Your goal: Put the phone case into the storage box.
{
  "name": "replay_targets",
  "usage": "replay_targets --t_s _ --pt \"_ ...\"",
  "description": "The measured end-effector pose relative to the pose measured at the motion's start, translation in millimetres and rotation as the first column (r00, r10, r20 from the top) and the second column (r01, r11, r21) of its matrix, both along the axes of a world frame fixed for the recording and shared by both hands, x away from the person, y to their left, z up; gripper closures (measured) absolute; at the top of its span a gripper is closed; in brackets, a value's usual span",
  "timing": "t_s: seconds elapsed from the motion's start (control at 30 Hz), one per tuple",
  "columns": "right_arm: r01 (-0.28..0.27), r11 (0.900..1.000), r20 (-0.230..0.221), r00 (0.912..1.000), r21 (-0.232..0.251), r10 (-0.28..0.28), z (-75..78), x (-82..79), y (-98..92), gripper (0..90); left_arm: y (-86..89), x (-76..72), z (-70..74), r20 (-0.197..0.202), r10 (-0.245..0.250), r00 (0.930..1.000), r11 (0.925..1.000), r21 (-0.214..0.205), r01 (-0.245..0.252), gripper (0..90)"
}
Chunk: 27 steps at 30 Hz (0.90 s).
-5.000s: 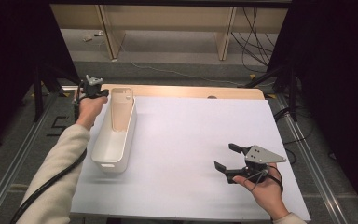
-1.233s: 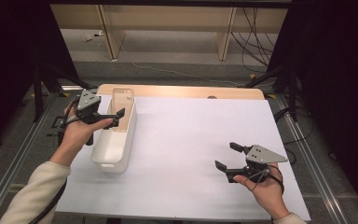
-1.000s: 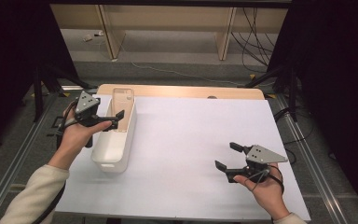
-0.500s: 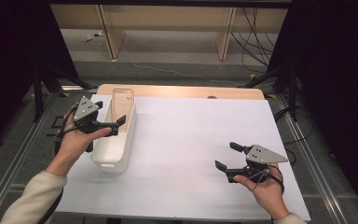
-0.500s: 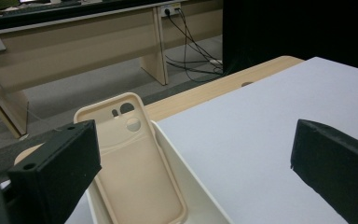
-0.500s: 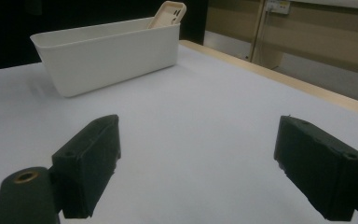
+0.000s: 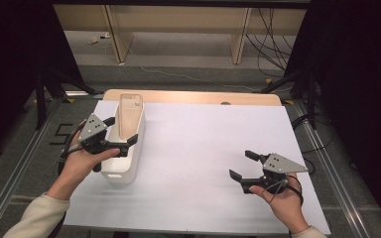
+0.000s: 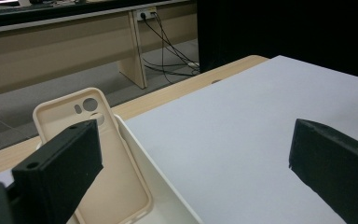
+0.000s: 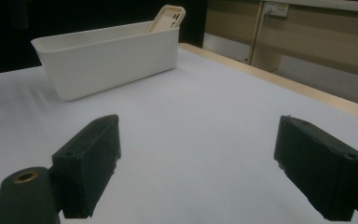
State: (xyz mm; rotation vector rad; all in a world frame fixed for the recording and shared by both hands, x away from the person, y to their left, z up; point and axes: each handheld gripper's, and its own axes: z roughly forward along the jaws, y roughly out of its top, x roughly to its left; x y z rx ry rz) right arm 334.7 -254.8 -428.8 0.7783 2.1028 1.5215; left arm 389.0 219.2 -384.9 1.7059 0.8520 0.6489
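Now that my left claw (image 7: 120, 134) has come back from the far end of the white bin (image 7: 123, 174), it hangs wide and empty over it. The phone case (image 7: 129, 115) leans inside, so it looks dropped off. My right claw (image 7: 243, 166) waits wide on the bench (image 7: 203, 134).

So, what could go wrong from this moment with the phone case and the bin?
The left gripper hangs open over the white bin, near its rim. It could bump the wall and slide the bin. The beige phone case leans tilted against the far end, so a clumsy pinch might knock it flat or push it out.
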Motion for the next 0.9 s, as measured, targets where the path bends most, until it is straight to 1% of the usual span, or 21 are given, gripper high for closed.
replay_targets --t_s 0.03,0.07,0.1,0.13,0.17,0.2,0.27,0.3,0.33,0.4,0.43,0.47,0.5,0.57,0.63,0.7,0.77,0.8,0.83,0.87,0.9 --pt "-0.012 0.9997 -0.018 0.9998 0.02 0.013 -0.7 -0.7 1.6 15.8 0.1 -2.0 -0.4 -0.002 -0.002 1.0 1.0 0.003 0.002 2.3" --pt "-0.012 0.9997 0.01 0.9999 0.02 0.012 -1.1 0.8 1.7 15.8 -0.3 -3.5 -1.1 -0.003 -0.004 1.0 1.0 -0.001 0.004 2.3" --pt "-0.009 0.9998 0.015 0.9999 0.016 0.009 -1.2 1.0 1.7 15.8 -0.3 -5.3 -1.4 -0.003 -0.005 1.0 1.0 0.003 0.005 2.7" --pt "-0.012 0.9998 -0.018 0.9998 0.017 0.012 -1.0 -0.5 2.0 15.8 -0.7 -7.3 -1.8 -0.006 -0.007 1.0 1.0 0.002 0.007 3.1" --pt "-0.004 1.0 0.011 0.9999 0.007 0.004 -1.2 1.0 1.6 15.8 -0.9 -10.0 -2.0 -0.002 -0.013 0.9999 0.9999 0.003 0.013 3.2" --pt "-0.004 1.0 -0.015 0.9999 0.009 0.004 -1.2 -0.6 2.1 15.8 -1.6 -12.1 -2.5 -0.001 -0.016 0.9999 0.9999 -0.004 0.016 3.5" --pt "-0.012 0.9996 -0.014 0.9998 0.024 0.012 -1.9 -0.4 2.6 15.8 -2.0 -16.2 -3.5 0.006 -0.024 0.9997 0.9997 -0.004 0.024 3.8" --pt "-0.011 0.9997 -0.014 0.9998 0.02 0.012 -1.5 -0.3 2.1 15.8 -2.4 -18.1 -4.3 0.004 -0.026 0.9996 0.9996 -0.007 0.026 3.8" --pt "-0.005 1.0 0.006 1.0 0.008 0.005 -1.2 0.7 1.2 15.8 -2.8 -19.6 -5.2 0.003 -0.027 0.9996 0.9996 -0.009 0.027 3.9" --pt "-0.002 1.0 0.007 1.0 0.004 0.002 -1.3 0.6 1.6 15.8 -3.1 -22.1 -7.3 0.006 -0.028 0.9996 0.9995 -0.013 0.028 4.2" --pt "-0.003 1.0 -0.017 0.9998 0.007 0.003 -1.2 -0.9 2.3 15.8 -3.5 -22.8 -8.6 0.011 -0.027 0.9996 0.9994 -0.021 0.027 4.3" --pt "0.004 1.0 0.01 0.9999 0.001 -0.004 -1.3 0.1 2.0 15.8 -3.3 -24.2 -9.6 0.007 -0.023 0.9997 0.9996 -0.015 0.023 4.5" --pt "-0.003 1.0 -0.016 0.9999 0.001 0.003 -0.5 -1.4 1.9 15.8 -3.4 -24.9 -10.3 0.006 -0.024 0.9997 0.9996 -0.018 0.024 4.6" --pt "0.0 1.0 -0.017 0.9998 -0.001 0.0 -0.5 -1.2 1.6 15.8 -3.3 -26.9 -11.9 0.004 -0.028 0.9996 0.9995 -0.016 0.028 4.9" --pt "-0.001 1.0 -0.011 0.9999 0.005 0.001 -1.2 -0.7 1.7 15.8 -3.8 -28.7 -13.5 0.001 -0.029 0.9996 0.9995 -0.015 0.029 5.0" --pt "0.002 1.0 0.015 0.9999 0.004 -0.003 -1.7 1.0 1.1 15.8 -4.4 -30.6 -15.0 -0.002 -0.03 0.9995 0.9994 -0.015 0.03 5.1" --pt "-0.007 1.0 0.005 1.0 0.004 0.007 -1.2 0.7 0.9 15.8 -5.0 -31.6 -16.7 -0.001 -0.035 0.9994 0.9992 -0.019 0.035 5.2" --pt "-0.009 0.9999 0.014 0.9999 0.014 0.009 -1.7 1.1 1.5 15.8 -4.6 -32.3 -16.7 -0.003 -0.032 0.9995 0.9994 -0.01 0.032 5.3" --pt "-0.013 0.9997 -0.017 0.9998 0.022 0.013 -1.6 -0.6 2.2 15.8 -4.7 -32.8 -17.4 -0.001 -0.03 0.9995 0.9995 -0.013 0.03 5.3" --pt "-0.012 0.9997 -0.011 0.9999 0.024 0.012 -2.0 -0.3 2.7 15.8 -4.4 -33.0 -17.7 -0.002 -0.031 0.9995 0.9994 -0.013 0.031 5.5" --pt "0.001 1.0 -0.009 1.0 0.005 0.0 -1.3 -0.8 1.9 15.8 -4.2 -33.0 -18.1 -0.002 -0.031 0.9995 0.9994 -0.015 0.031 5.5"
